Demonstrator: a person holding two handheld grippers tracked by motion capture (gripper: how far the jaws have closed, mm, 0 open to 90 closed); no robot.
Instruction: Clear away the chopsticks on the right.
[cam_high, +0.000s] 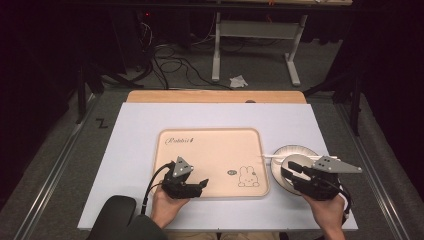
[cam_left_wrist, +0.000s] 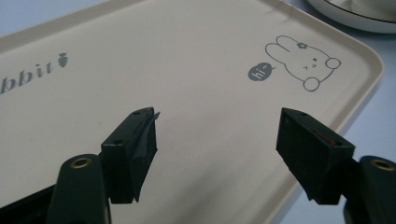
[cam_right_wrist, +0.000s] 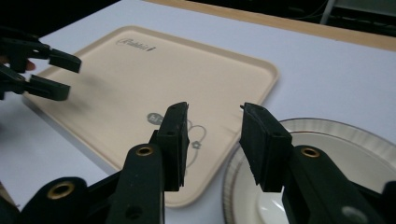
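A beige tray (cam_high: 210, 150) with a rabbit drawing (cam_high: 247, 177) lies in the middle of the white table. My left gripper (cam_high: 201, 183) hovers low over the tray's near edge; in the left gripper view its jaws (cam_left_wrist: 217, 135) stand wide apart with nothing between them. A white plate (cam_high: 282, 155) sits just right of the tray, with a thin white stick (cam_high: 280, 157) across it. My right gripper (cam_high: 288, 170) hangs above the plate's near left part. Its jaws (cam_right_wrist: 215, 140) are apart and empty, over the gap between the tray (cam_right_wrist: 140, 79) and the plate (cam_right_wrist: 336, 149).
The white tabletop (cam_high: 140, 125) has a wooden strip (cam_high: 215, 96) along its far edge. Beyond it are a grey floor, cables and a white table frame (cam_high: 260, 45). The left gripper (cam_right_wrist: 63, 74) shows at the upper left of the right gripper view.
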